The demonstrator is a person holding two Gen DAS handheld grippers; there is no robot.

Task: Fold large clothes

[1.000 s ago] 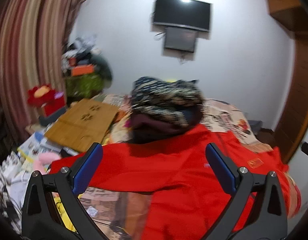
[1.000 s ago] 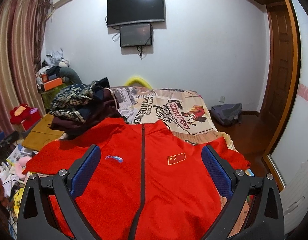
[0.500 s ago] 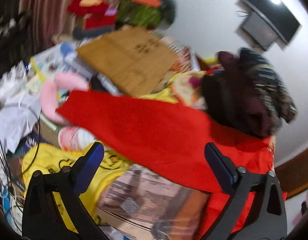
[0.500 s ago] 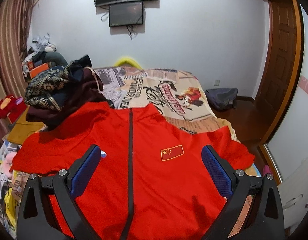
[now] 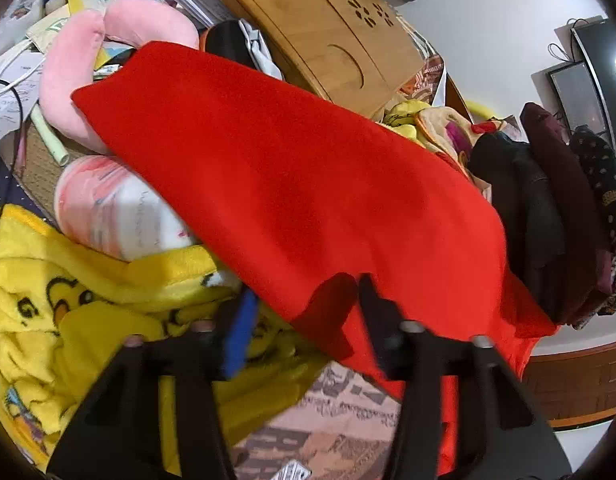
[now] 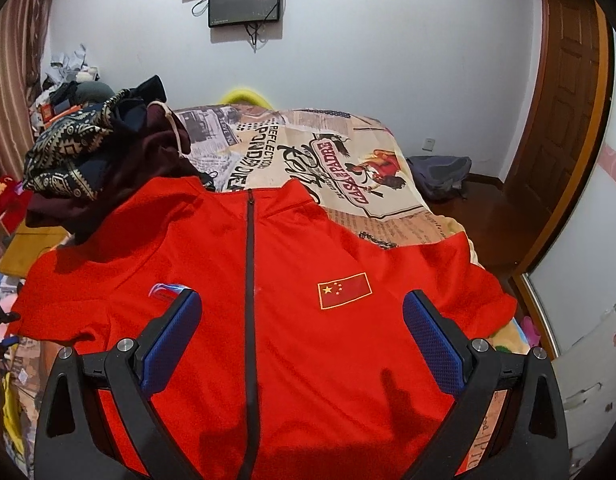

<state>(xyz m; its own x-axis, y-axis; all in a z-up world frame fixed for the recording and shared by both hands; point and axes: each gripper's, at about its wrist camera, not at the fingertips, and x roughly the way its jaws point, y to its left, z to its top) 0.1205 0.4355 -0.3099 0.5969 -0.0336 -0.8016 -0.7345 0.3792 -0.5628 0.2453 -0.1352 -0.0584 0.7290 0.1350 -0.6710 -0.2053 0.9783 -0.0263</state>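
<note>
Your left gripper: jaws closing over lower edge of red jacket sleeve, cloth between pads. Your right gripper: spread wide, hovering over chest, nothing grasped. Jacket flat on bed, front up, collar far, zip along long axis, flag patch. Room: bare bedspread beyond collar; clothes pile touching left shoulder; right sleeve at bed edge.
</note>
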